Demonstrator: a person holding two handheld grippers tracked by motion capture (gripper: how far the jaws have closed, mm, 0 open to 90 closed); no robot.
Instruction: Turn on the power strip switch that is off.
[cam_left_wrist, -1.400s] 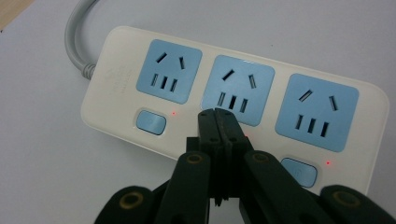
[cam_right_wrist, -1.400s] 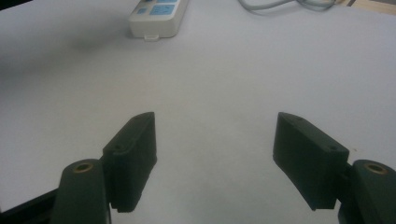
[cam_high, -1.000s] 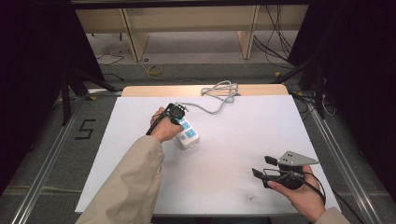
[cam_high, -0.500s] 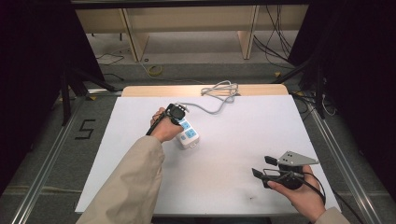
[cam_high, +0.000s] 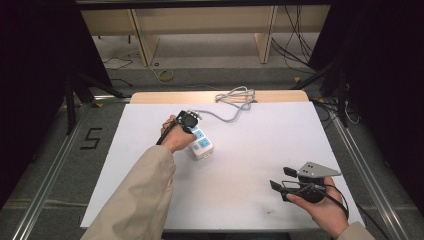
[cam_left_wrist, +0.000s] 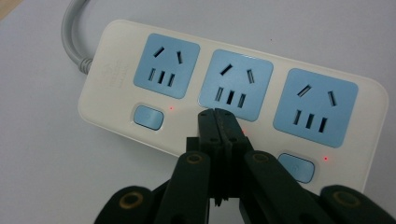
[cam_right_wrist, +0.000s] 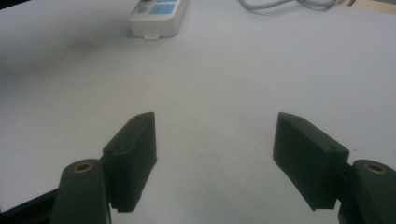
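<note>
A white power strip (cam_high: 204, 147) with three blue sockets lies left of the table's middle; its grey cable (cam_high: 234, 99) coils toward the back edge. In the left gripper view the strip (cam_left_wrist: 116, 70) lies just under my left gripper (cam_left_wrist: 218, 114), whose jaws are shut with nothing between them. Their tips rest at the middle socket's switch and hide it. Small red lights glow beside the blue switch (cam_left_wrist: 148, 116) on the left and the switch (cam_left_wrist: 295, 167) on the right. My right gripper (cam_high: 281, 178) is held open near the front right, its jaws (cam_right_wrist: 215, 135) wide apart over bare table, the strip (cam_right_wrist: 159, 16) far ahead.
A white sheet (cam_high: 260, 140) covers the table, with a wooden strip (cam_high: 150, 97) showing at the back. Wooden shelving (cam_high: 200, 22) and loose cables lie on the floor beyond. Metal rails (cam_high: 55, 170) run along both sides of the table.
</note>
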